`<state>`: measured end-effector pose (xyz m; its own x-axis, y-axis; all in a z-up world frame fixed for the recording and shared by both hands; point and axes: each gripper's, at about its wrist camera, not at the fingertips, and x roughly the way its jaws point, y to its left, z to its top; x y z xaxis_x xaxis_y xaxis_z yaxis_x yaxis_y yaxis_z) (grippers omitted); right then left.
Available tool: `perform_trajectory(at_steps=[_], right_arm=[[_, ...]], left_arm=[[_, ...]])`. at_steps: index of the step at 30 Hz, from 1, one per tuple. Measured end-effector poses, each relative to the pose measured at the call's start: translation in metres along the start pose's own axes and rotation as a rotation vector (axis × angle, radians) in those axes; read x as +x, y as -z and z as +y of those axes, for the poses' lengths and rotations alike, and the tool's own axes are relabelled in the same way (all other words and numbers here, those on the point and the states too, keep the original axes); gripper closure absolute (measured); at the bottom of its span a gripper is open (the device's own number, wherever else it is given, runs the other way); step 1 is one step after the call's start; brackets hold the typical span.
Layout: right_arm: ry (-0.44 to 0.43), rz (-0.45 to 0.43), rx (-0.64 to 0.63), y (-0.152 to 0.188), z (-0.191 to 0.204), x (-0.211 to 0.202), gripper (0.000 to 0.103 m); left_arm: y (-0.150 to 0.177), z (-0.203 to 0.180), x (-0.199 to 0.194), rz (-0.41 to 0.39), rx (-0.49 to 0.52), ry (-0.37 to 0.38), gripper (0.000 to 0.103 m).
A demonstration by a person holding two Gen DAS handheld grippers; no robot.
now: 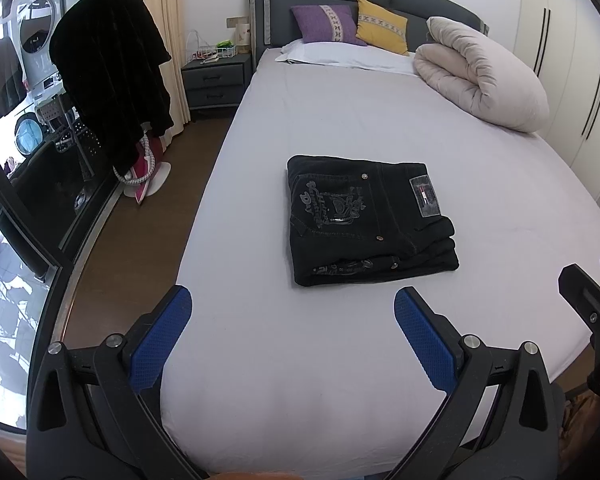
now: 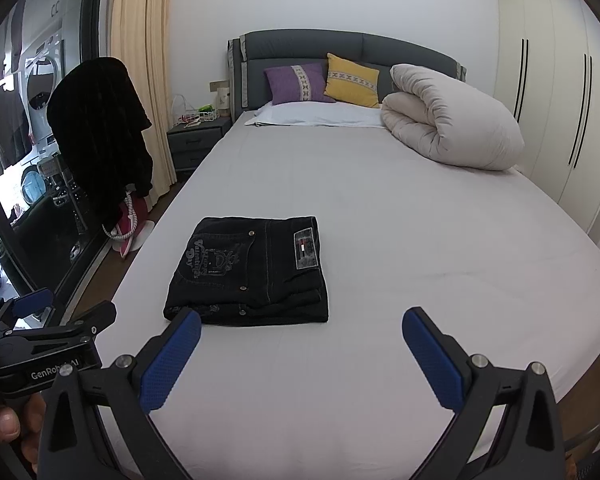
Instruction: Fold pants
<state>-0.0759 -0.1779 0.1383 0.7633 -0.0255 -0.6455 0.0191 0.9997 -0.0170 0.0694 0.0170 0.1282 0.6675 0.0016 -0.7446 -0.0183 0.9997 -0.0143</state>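
Black pants [image 1: 366,220] lie folded in a compact rectangle on the white bed sheet [image 1: 340,128], back pocket embroidery and waistband label facing up. They also show in the right wrist view [image 2: 252,274]. My left gripper [image 1: 292,300] is open and empty, held above the bed's near edge, short of the pants. My right gripper [image 2: 300,320] is open and empty, its left fingertip [image 2: 188,322] level with the pants' near edge, apart from them. The right gripper shows at the left wrist view's right edge [image 1: 596,292].
A rolled beige duvet [image 1: 480,72] lies at the bed's far right, with purple [image 1: 324,24] and yellow [image 1: 382,26] cushions at the headboard. A black garment [image 1: 112,72] hangs left of the bed by a nightstand [image 1: 214,80]. Wardrobe doors [image 1: 572,60] stand on the right.
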Motion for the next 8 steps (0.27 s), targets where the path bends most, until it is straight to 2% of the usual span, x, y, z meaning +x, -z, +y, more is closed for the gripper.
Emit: perform_trajectory(at_steps=[8], right_arm=[[-0.009,0.010,0.002,-0.0001,-0.0059,0.0005,0.000]], left_arm=[[0.0013,0.0032,0.0005,-0.005,0.009,0.009,0.000]])
